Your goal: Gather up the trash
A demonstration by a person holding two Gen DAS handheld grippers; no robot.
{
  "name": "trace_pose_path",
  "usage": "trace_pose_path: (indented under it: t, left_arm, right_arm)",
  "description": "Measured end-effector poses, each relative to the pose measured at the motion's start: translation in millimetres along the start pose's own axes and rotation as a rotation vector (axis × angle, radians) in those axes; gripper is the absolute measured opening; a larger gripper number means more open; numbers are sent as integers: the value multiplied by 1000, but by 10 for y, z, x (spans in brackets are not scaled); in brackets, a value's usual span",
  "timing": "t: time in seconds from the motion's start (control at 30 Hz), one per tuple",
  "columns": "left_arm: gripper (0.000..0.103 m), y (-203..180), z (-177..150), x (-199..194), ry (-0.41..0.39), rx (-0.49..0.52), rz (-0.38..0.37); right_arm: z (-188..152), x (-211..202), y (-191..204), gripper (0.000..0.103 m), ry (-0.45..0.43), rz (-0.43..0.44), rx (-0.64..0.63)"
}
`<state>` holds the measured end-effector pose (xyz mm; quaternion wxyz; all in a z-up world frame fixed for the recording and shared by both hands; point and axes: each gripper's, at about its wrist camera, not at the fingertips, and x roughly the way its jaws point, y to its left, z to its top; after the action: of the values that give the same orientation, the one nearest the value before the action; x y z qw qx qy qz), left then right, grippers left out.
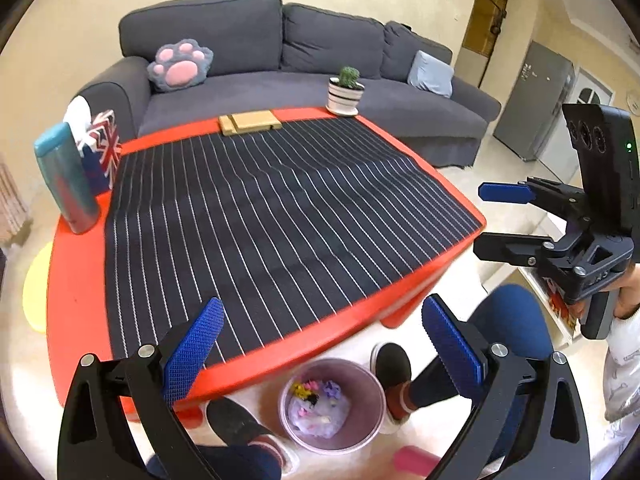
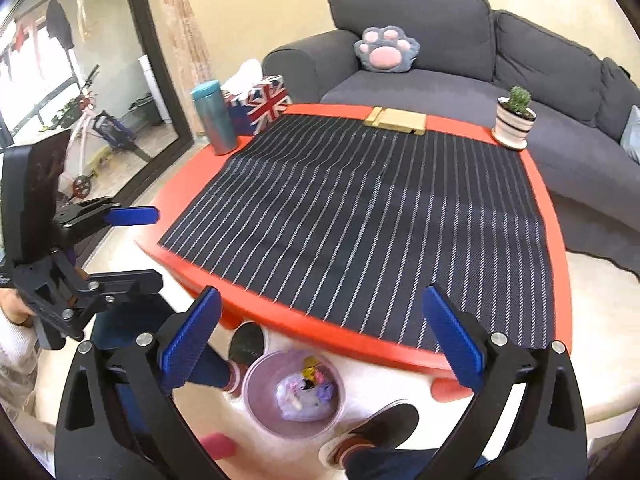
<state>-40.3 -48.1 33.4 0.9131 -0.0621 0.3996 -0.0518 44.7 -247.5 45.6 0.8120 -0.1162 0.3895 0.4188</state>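
Both grippers, left (image 1: 322, 354) and right (image 2: 320, 340), hang wide open and empty over the round plastic bin (image 1: 370, 394) of trash on the floor, just off the red table's (image 1: 76, 300) curved edge with its striped cloth (image 1: 260, 216).

Both grippers are matte black frames with silver screw heads, and each finger ends in a ribbed blue pad: the left gripper (image 1: 322, 354), the right gripper (image 2: 320, 342). Each carries a black, slab-shaped box; the right one's shows a green light. The person wears blue trousers (image 1: 508, 320), dark slippers (image 1: 394, 366) and white sleeves (image 2: 16, 344).
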Motion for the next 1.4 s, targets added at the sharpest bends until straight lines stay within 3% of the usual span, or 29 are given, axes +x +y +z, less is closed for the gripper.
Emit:
trace_pose_path:
  t: [0.47,0.6,1.4]
  left_arm:
    - [95,206,421,62,-58,-1,92]
    - [97,225,489,129,-46,15,85]
    - [97,316,558,260,-35,-49,97]
  right_arm:
    - [484,139,-128,99,-45,-56,12]
    - [566,151,-158,99,-50,-66,17]
    - [649,249,-211,99,-38,-49,24]
